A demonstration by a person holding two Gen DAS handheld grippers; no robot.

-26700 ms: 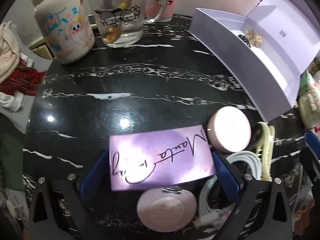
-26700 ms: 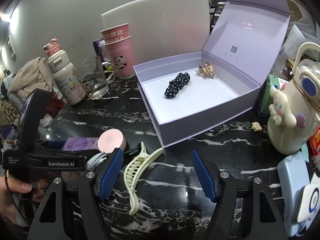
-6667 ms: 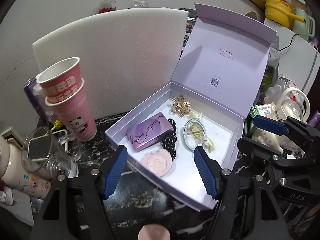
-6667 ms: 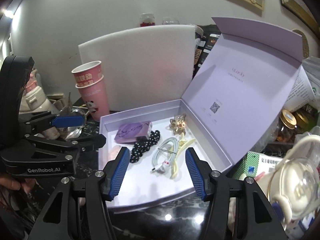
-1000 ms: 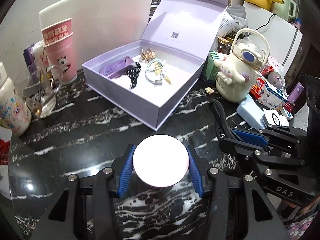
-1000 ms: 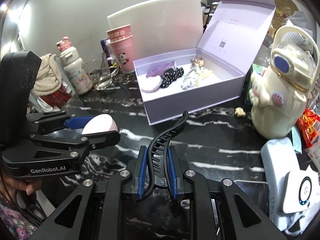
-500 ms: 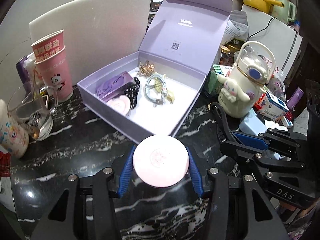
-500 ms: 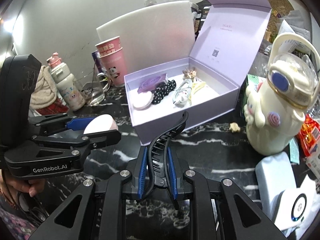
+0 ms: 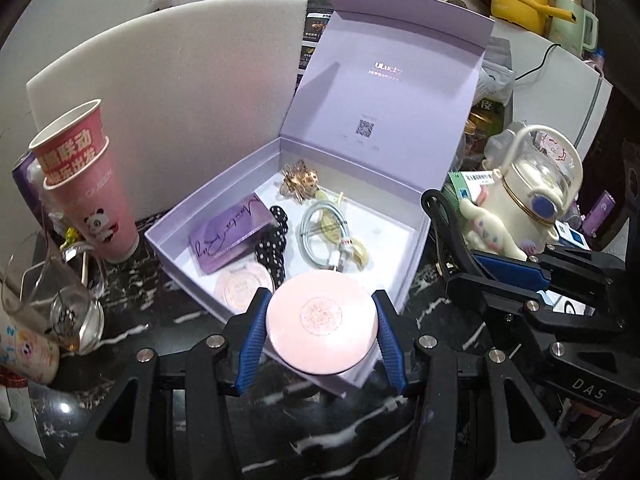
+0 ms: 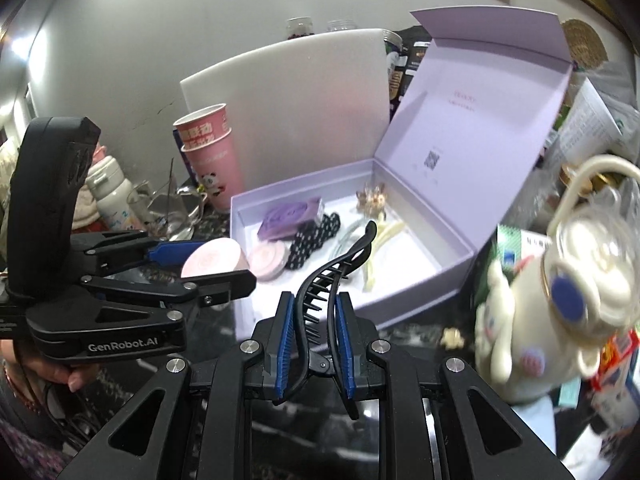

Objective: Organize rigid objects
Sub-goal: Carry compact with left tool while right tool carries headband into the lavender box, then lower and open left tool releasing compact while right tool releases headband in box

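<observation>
Pink compact (image 9: 322, 322) sits clamped in my left tongs (image 9: 320, 332), black hair claw (image 10: 332, 280) in my right tongs (image 10: 314, 344), both apparently over the lilac box's (image 9: 416, 236) six-o'clock wall; next, lower and release inside.

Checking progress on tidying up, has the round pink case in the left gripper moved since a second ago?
Yes. The pink case has come forward to the lavender box, now over its near wall.
</observation>
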